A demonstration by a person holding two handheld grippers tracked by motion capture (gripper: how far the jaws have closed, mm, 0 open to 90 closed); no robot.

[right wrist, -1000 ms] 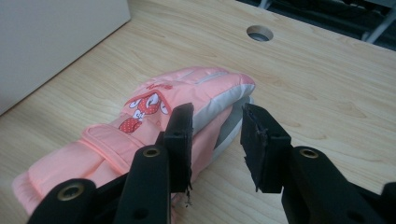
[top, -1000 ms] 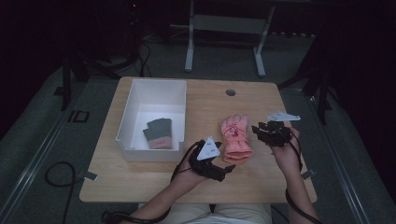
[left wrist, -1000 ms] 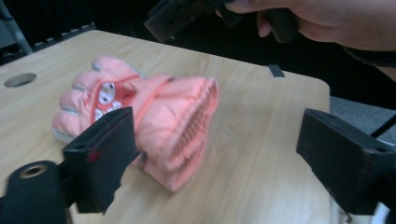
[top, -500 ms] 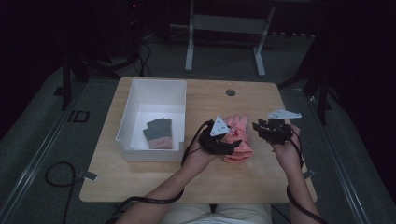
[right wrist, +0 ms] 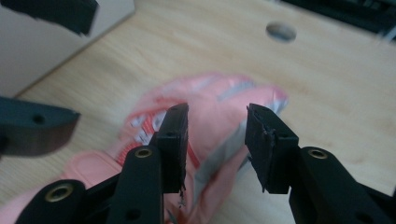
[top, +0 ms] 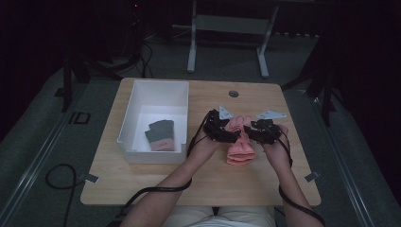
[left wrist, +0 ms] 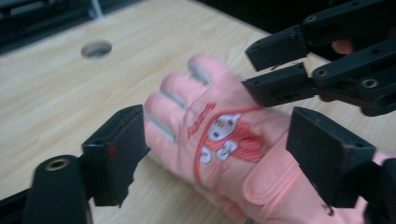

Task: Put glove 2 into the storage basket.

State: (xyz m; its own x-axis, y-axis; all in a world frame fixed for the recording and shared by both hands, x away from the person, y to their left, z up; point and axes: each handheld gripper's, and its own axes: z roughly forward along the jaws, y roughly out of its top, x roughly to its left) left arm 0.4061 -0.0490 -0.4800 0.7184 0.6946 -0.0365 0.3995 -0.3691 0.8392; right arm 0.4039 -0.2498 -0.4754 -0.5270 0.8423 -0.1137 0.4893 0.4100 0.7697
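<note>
A pink glove [top: 239, 150] with a red and white cartoon patch lies flat on the wooden table [top: 208, 184], fingers pointing away from the person. My left gripper [top: 231, 132] hangs over its left side. In the left gripper view the left gripper [left wrist: 219, 158] is open; its jaws have just been opening, and the glove [left wrist: 219, 135] lies between them, unpressed. My right gripper [top: 255, 131] hovers over the glove's right side. In the right gripper view the right gripper [right wrist: 219, 140] is open; its jaws have just been opening, with the glove [right wrist: 219, 107] showing in the gap below.
A white bin [top: 137, 118] stands at the left of the table with a pair of dark gloves [top: 161, 135] inside. A round cable hole [top: 233, 93] sits near the far edge. The two grippers are close together above the pink glove.
My left gripper has travelled from the table's front edge up and to the right, onto the pink glove's left side. The right gripper has dipped slightly toward the glove.
</note>
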